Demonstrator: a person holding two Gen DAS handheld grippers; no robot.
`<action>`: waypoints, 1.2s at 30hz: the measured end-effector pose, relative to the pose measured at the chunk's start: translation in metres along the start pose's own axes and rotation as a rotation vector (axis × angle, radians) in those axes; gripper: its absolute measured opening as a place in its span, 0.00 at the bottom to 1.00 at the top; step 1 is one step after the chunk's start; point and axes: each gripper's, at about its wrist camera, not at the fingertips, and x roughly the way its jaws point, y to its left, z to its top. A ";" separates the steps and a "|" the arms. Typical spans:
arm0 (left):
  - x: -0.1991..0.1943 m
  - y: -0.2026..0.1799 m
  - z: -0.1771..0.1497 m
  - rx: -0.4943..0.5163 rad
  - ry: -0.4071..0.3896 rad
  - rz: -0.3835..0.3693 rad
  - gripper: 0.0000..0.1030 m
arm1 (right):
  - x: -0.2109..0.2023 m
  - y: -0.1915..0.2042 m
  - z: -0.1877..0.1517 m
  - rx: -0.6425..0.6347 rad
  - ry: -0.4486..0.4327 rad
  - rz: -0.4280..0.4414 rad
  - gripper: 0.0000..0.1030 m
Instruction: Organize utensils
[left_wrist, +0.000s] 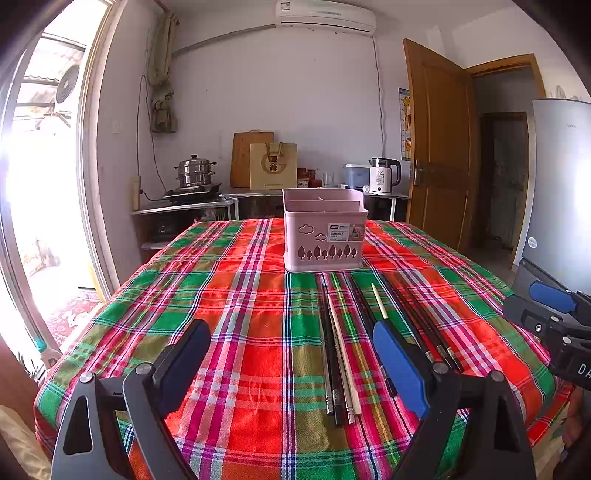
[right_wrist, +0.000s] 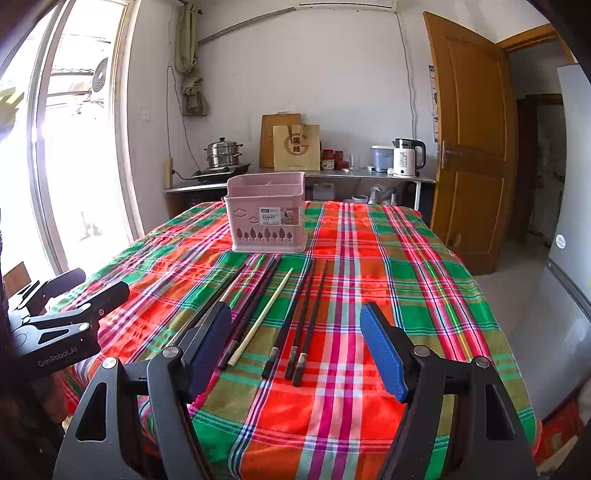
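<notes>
A pink utensil basket (left_wrist: 324, 236) with compartments stands upright at the far middle of the plaid tablecloth; it also shows in the right wrist view (right_wrist: 266, 221). Several chopsticks, black ones (left_wrist: 332, 354) and pale ones (left_wrist: 343, 354), lie flat in front of it, pointing toward the basket; the right wrist view shows black chopsticks (right_wrist: 306, 317) and a pale one (right_wrist: 260, 317). My left gripper (left_wrist: 291, 354) is open and empty above the near table, left of the chopsticks. My right gripper (right_wrist: 295, 343) is open and empty, hovering over the chopsticks' near ends.
The plaid tablecloth (left_wrist: 236, 288) covers the table to its edges. Behind stands a counter with a steamer pot (left_wrist: 195, 171), a paper bag (left_wrist: 272, 166) and a kettle (left_wrist: 382, 176). A wooden door (left_wrist: 437, 147) and a fridge (left_wrist: 557, 184) are at right.
</notes>
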 end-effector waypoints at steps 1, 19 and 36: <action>0.000 0.000 0.000 0.000 0.000 0.000 0.88 | -0.001 0.000 0.000 0.000 0.001 -0.001 0.70; 0.007 -0.001 -0.001 0.002 0.013 0.001 0.88 | 0.006 0.000 0.002 0.003 0.014 0.000 0.70; 0.100 0.018 0.014 0.004 0.205 -0.074 0.87 | 0.070 -0.011 0.015 0.009 0.125 -0.001 0.70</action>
